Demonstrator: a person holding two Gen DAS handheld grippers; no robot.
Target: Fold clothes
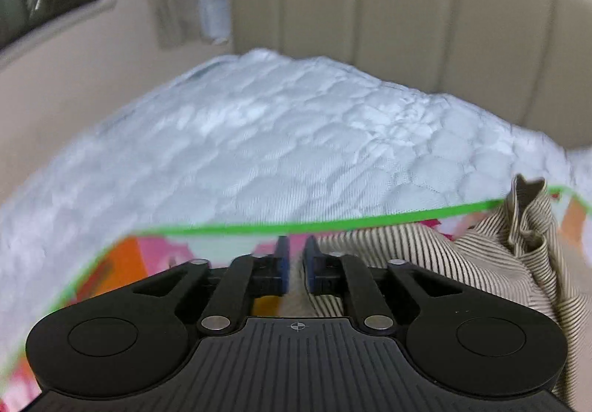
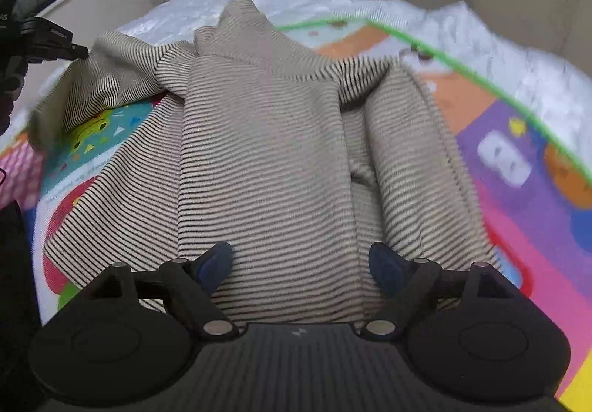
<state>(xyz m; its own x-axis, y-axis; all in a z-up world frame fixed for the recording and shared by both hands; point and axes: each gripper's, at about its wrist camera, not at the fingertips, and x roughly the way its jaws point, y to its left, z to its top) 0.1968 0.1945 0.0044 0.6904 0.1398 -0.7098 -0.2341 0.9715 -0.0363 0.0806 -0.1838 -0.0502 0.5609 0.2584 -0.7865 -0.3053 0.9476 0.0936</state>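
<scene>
— How far along was the folding?
— The striped garment (image 2: 266, 160) lay rumpled on the play mat (image 2: 518, 197), one side doubled over, not yet a neat fold.
— Your grippers?
— My left gripper (image 1: 295, 264) had pinched an edge between nearly closed fingers; my right gripper (image 2: 299, 264) hovered spread wide, cloth just ahead of its fingers.

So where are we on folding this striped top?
Partly done, I'd judge: one side of the striped top already lies doubled over its middle on the play mat. In hand: the left gripper is shut on a lifted corner of it, while the right gripper hovers open over the hem. Left: laying that corner down, smoothing, and the final fold.
</scene>
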